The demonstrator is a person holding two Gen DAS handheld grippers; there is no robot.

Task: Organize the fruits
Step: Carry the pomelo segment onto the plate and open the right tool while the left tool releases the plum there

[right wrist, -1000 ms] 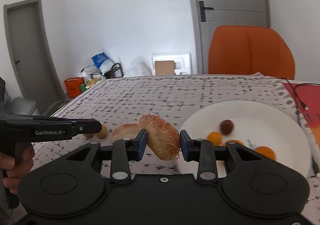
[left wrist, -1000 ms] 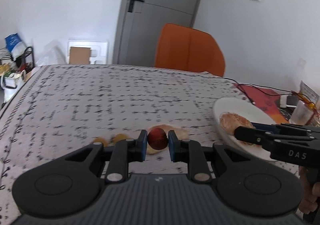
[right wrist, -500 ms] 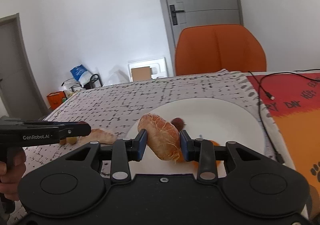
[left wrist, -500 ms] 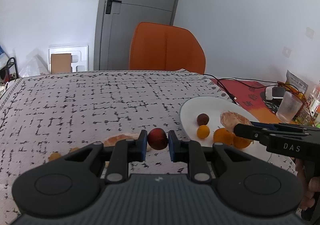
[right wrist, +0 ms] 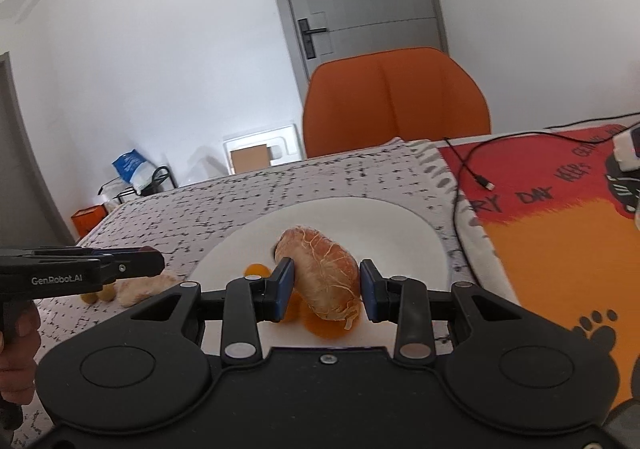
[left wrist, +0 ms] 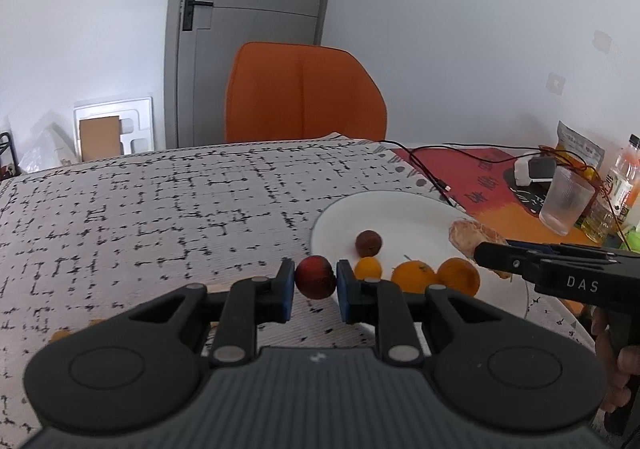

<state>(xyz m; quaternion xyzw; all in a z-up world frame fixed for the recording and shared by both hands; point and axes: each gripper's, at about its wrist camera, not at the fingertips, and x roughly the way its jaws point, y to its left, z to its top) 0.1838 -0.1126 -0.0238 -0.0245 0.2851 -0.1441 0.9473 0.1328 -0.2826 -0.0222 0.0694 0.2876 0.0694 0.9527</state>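
Observation:
My left gripper point(left wrist: 314, 282) is shut on a small dark red fruit point(left wrist: 315, 276), held just off the near left rim of the white plate point(left wrist: 400, 209). On the plate lie a brown round fruit point(left wrist: 369, 243), a small orange point(left wrist: 368, 268) and two bigger oranges point(left wrist: 412, 277). My right gripper point(right wrist: 324, 285) is shut on a peeled citrus piece point(right wrist: 320, 275) and hovers over the plate point(right wrist: 384, 217), above the oranges point(right wrist: 325, 330). Another peeled piece point(right wrist: 144, 287) and small yellow fruits point(right wrist: 94, 295) lie on the cloth, left of the plate.
An orange chair point(left wrist: 304, 93) stands behind the table. Right of the plate a red and orange mat point(right wrist: 560, 233) carries a black cable point(right wrist: 472, 165), a glass cup point(left wrist: 566, 201), bottles point(left wrist: 624, 177) and a white adapter point(left wrist: 534, 171). A hand point(left wrist: 612, 361) holds the right gripper's handle.
Both grippers have travelled right with their fruit. The right one went from the plate's left edge to over the plate; the left one came up to the plate's rim.

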